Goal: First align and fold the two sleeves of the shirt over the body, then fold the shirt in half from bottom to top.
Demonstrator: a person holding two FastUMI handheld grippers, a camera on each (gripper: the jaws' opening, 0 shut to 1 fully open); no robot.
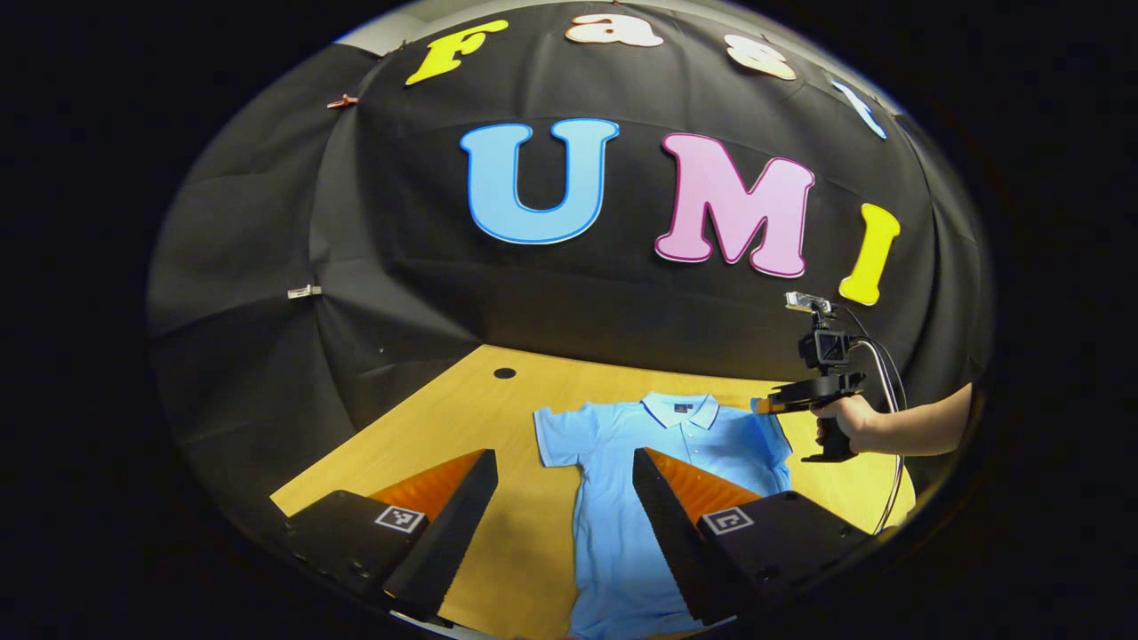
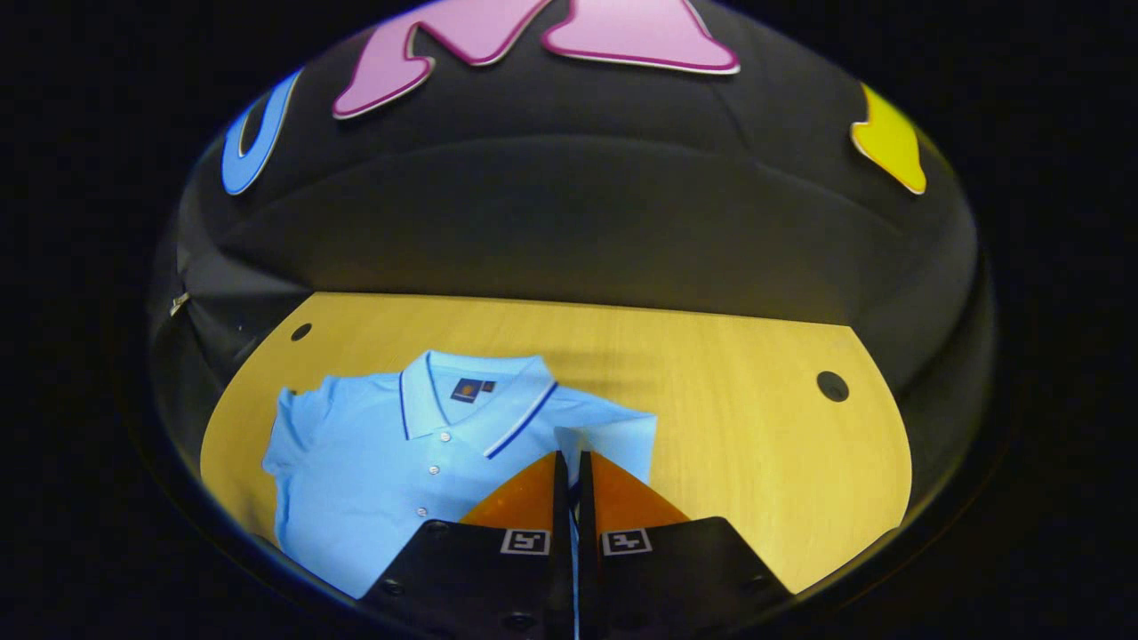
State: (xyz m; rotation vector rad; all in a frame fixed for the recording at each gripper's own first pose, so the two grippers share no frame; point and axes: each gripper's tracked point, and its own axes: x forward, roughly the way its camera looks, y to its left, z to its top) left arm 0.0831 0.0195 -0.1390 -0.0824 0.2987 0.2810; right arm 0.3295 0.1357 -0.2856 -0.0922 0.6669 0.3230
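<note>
In the left gripper view: left gripper [image 1: 562, 498] held above the near part of the table [image 1: 444, 418], jaws spread wide, nothing between them. Light blue polo shirt [image 1: 622, 462] lying flat on the wooden table, collar [image 1: 681, 408] toward the far side, left sleeve [image 1: 558, 433] spread out flat. Farther off on the right, right gripper [image 1: 772, 404] held in a hand [image 1: 849, 418], its tip at the shirt's right sleeve edge. Round hole [image 1: 504, 373] in the table near the far edge. In the right gripper view: right gripper [image 2: 571, 458] with jaws pressed nearly together, pinching the edge of the right sleeve [image 2: 613, 431], a thin strip of blue cloth visible in the slit between them. Shirt [image 2: 373, 462] spread to the left, collar [image 2: 480, 391] and button placket face up. Bare table [image 2: 756, 427] to the right, with a round hole [image 2: 832, 386] near the far right corner and another hole [image 2: 301, 332] at the far left.
</note>
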